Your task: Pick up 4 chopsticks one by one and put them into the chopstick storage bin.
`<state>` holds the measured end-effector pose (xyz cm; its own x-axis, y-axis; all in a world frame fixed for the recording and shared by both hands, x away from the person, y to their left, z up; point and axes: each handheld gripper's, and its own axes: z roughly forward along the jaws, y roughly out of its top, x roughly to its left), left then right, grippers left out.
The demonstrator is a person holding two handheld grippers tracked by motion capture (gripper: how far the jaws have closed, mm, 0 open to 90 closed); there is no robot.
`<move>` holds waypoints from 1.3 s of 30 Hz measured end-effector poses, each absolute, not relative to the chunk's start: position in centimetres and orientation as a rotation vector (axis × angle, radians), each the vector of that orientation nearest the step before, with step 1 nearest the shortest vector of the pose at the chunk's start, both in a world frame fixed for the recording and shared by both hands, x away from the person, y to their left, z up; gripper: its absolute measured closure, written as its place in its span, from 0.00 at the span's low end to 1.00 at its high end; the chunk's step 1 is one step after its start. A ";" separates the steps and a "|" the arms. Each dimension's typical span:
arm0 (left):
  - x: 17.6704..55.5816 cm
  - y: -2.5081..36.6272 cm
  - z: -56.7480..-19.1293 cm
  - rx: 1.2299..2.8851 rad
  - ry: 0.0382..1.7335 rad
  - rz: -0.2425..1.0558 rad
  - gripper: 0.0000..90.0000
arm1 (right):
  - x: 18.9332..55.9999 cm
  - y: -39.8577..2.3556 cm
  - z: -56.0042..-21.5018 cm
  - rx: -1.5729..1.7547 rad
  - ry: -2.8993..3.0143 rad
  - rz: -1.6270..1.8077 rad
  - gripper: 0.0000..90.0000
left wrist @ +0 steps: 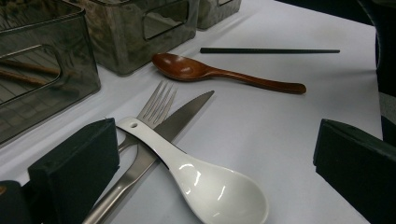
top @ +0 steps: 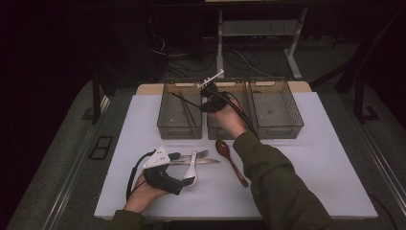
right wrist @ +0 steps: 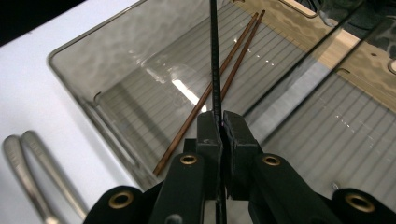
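Black chopstick (right wrist: 214, 56) is clamped between the closed jaws of the right gripper (right wrist: 221, 122), above the left bin (right wrist: 116, 70) holding two brown chopsticks (right wrist: 219, 84). Between the open left gripper (left wrist: 215, 154) jaws, a white spoon (left wrist: 205, 179) is seen.

Right gripper (top: 209, 98) raised, jaws clamped; left gripper (top: 179, 167) low, jaws spread.

Three clear bins (top: 179, 128) stand in a row at the far edge of the desk (top: 325, 158). Two brown chopsticks (right wrist: 219, 79) and two black chopsticks (left wrist: 270, 50) are counted. Near the bins lie one wooden spoon (left wrist: 224, 73), one white spoon (left wrist: 205, 186), one fork (left wrist: 156, 108), one knife (left wrist: 187, 112).
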<state>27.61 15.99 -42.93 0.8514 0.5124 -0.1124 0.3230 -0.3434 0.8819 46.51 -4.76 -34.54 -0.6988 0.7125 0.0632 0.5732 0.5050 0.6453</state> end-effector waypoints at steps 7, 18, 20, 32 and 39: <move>27.6 16.0 -42.9 1.952 0.620 0.220 0.00 | 48.0 -2.6 -35.4 1.126 2.536 0.925 0.95; 27.6 15.9 -42.9 1.953 0.616 0.212 0.00 | 49.4 -1.1 -36.5 1.180 2.503 0.879 0.95; 27.6 15.8 -42.9 1.951 0.616 0.210 0.00 | 49.5 -0.8 -36.7 1.183 2.501 0.874 0.95; 27.7 15.9 -42.9 1.955 0.614 0.212 0.00 | 48.9 -1.0 -35.8 1.144 2.494 0.978 0.66; 27.6 15.8 -42.9 1.957 0.618 0.212 0.00 | 47.8 -2.5 -34.5 1.094 2.505 1.066 0.57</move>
